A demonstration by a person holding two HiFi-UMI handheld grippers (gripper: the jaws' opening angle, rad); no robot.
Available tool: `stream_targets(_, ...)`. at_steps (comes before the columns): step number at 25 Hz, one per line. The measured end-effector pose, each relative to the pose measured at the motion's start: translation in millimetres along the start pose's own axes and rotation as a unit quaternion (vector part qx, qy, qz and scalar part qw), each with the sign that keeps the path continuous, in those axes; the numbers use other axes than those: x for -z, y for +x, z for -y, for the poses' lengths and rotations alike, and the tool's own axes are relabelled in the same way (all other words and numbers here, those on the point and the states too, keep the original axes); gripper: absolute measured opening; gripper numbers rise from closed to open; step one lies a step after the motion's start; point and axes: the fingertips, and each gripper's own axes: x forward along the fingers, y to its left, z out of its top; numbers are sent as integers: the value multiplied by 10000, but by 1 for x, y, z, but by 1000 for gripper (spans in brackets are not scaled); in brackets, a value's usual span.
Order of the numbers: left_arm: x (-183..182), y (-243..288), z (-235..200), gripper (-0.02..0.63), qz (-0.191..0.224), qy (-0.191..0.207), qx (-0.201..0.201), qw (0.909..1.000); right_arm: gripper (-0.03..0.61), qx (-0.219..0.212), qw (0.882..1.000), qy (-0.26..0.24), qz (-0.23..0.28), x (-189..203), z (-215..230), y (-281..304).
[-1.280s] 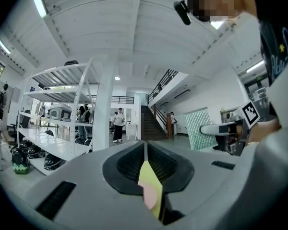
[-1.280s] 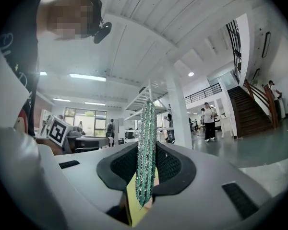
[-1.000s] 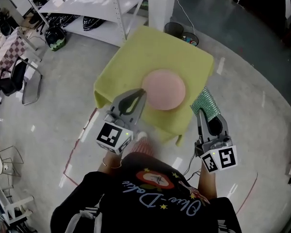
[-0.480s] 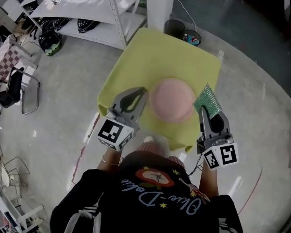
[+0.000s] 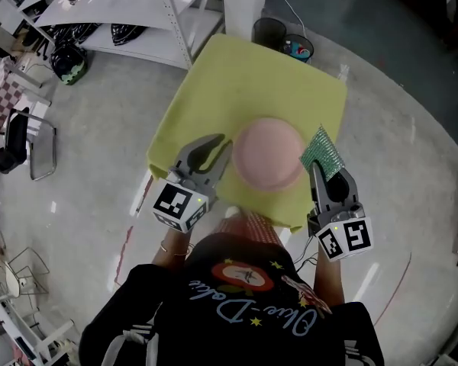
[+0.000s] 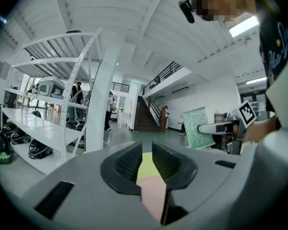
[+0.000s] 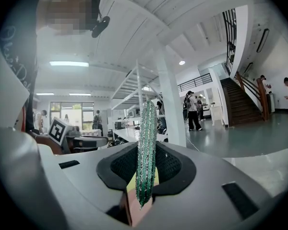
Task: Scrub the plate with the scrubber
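Plate (image 5: 269,152), pink, lies on the yellow-covered bench (image 5: 244,75). Left gripper (image 5: 223,148) at its left rim: jaws just opening, slightly apart, gripping nothing. Right gripper (image 5: 320,172) clamps the green scrubber (image 5: 323,151) beside the right rim. Shirt (image 5: 244,315) script unclear.

I see the plate (image 5: 269,153) on the surface (image 5: 244,75), near its front edge. The scrubber (image 5: 323,151) is just right of the plate. Behind the surface sit a bin (image 5: 269,29) and, further left, shelving (image 5: 137,6).

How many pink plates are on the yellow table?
1. The pink plate lies on the yellow table, near its lower edge in the head view. No other plate shows.
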Motion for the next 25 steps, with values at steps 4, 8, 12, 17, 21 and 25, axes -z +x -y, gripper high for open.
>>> stream_targets(4, 15, 12, -4, 115, -164, -135, -18, 9998, 69, -70, 9999, -22, -128, 9, 10, 11)
stream_targets(8, 40, 27, -9, 126, -441, -264, 7, 9987, 69, -80, 9994, -1, -328, 26, 22, 24)
stream_targets(12, 73, 42, -13, 152, -848, -510, 106, 9950, 69, -118, 9980, 18, -615, 46, 31, 38)
stream_targets(17, 119, 59, -19, 155, -1387, -822, 179, 9868, 69, -181, 9931, -97, -1151, 81, 41, 59)
stream_targets(21, 152, 69, -28, 137, -1760, -1084, 139, 9783, 69, -337, 9847, -382, -1669, 114, 45, 79)
stream_targets(25, 182, 76, -36, 161, -2090, -1269, 80, 9696, 69, -499, 9758, -518, -2065, 144, 45, 95)
